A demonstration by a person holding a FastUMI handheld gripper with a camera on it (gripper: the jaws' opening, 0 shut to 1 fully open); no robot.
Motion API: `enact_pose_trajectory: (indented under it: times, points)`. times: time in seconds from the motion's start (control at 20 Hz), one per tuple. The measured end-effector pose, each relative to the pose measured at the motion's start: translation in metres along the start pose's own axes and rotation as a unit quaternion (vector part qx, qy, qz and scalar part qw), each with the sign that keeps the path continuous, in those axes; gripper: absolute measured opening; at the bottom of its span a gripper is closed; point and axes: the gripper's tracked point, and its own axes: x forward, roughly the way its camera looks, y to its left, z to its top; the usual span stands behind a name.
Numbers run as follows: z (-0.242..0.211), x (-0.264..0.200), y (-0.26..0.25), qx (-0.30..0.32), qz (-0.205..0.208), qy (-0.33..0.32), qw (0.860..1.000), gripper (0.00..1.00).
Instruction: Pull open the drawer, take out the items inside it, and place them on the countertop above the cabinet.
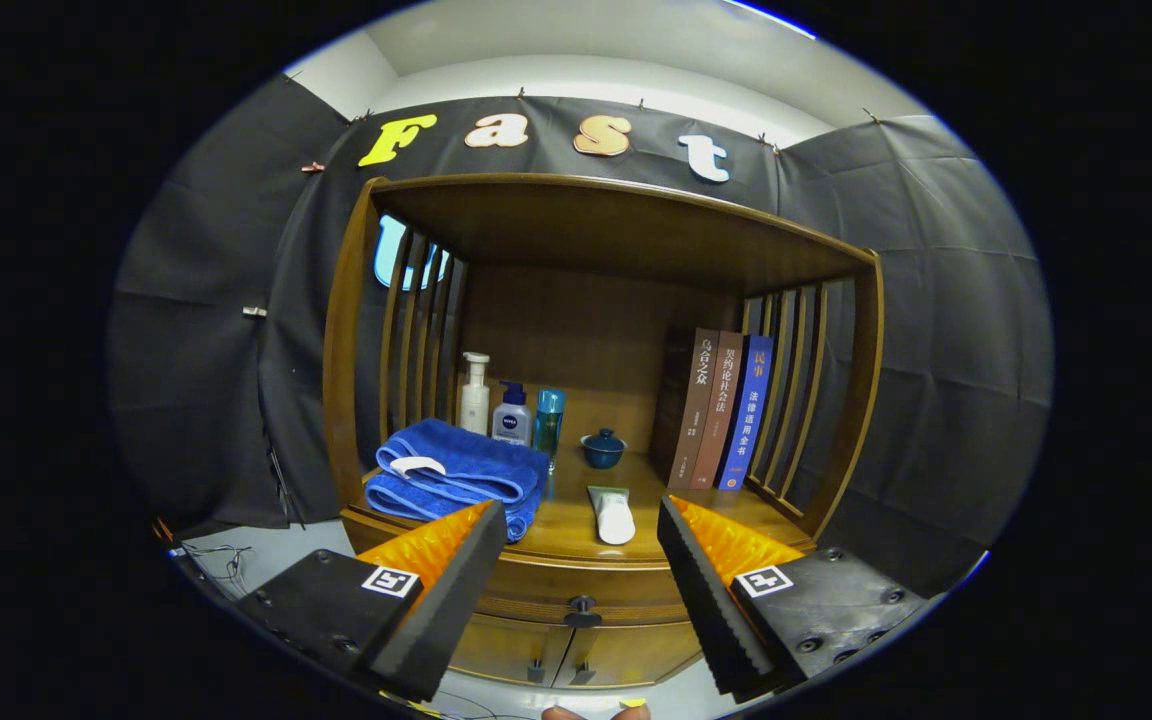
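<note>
Black cloth walls the booth around a wooden cabinet. On its countertop, from the left: a folded blue towel, three bottles, a white tube, a small lidded cup, three upright books. Below the top the drawer sits closed, its knob between the fingers. The gripper hangs before the drawer front, fingers spread wide, holding nothing.
</note>
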Motion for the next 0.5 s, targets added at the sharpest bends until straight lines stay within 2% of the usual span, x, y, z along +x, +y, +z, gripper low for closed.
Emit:
enact_pose_trajectory:
  times: [0.5]
  points:
    - [0.043,-0.018,-0.010,-0.004,-0.006,-0.034,0.999,0.99]
